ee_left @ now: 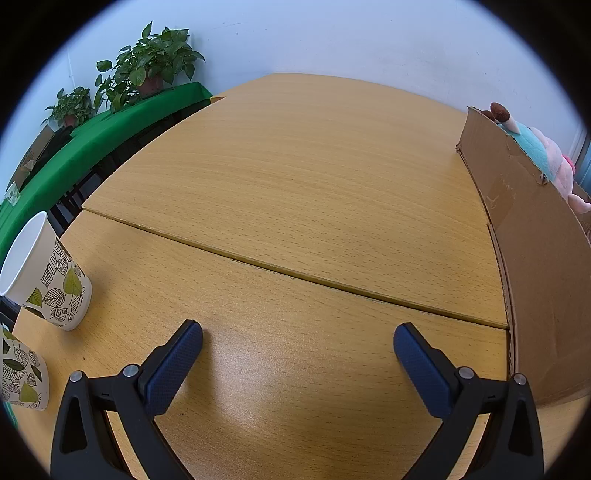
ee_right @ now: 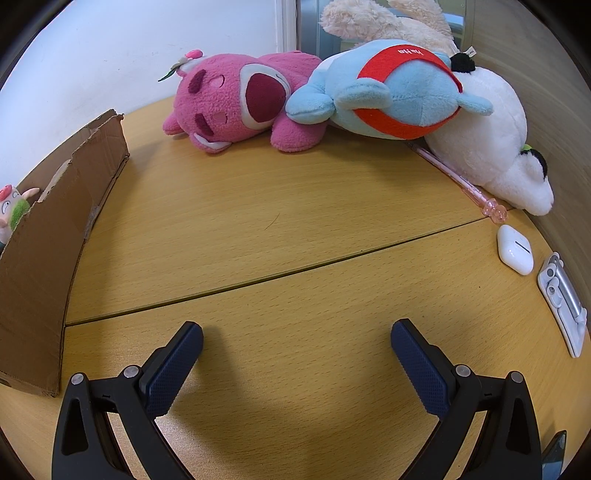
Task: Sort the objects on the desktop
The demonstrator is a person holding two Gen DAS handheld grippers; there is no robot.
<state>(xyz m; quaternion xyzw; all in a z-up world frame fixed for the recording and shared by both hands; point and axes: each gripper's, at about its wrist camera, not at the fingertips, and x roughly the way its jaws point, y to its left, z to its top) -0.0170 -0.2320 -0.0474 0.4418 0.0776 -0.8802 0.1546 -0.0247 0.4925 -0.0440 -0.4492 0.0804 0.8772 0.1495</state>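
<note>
My left gripper [ee_left: 297, 334] is open and empty, low over the wooden table [ee_left: 295, 177]. Two leaf-patterned paper cups, one [ee_left: 48, 273] upright and one [ee_left: 22, 376] at the edge, stand to its left. A cardboard box [ee_left: 535, 236] with plush toys [ee_left: 543, 151] inside stands to its right. My right gripper [ee_right: 296, 332] is open and empty over the table [ee_right: 280, 221]. Ahead of it lie a pink plush bear [ee_right: 236, 99], a blue and red plush [ee_right: 391, 88] and a white plush [ee_right: 491, 140]. A pink pen [ee_right: 465, 184], a white earbud case [ee_right: 515, 249] and a silver-white clip [ee_right: 563, 302] lie at right.
The cardboard box [ee_right: 55, 229] stands left of the right gripper, with a small plush [ee_right: 13, 210] inside. A cream plush [ee_right: 376, 18] lies behind the pile. Potted plants [ee_left: 147, 66] stand on a green-covered table [ee_left: 92, 136] at far left. A seam [ee_left: 295, 273] crosses the tabletop.
</note>
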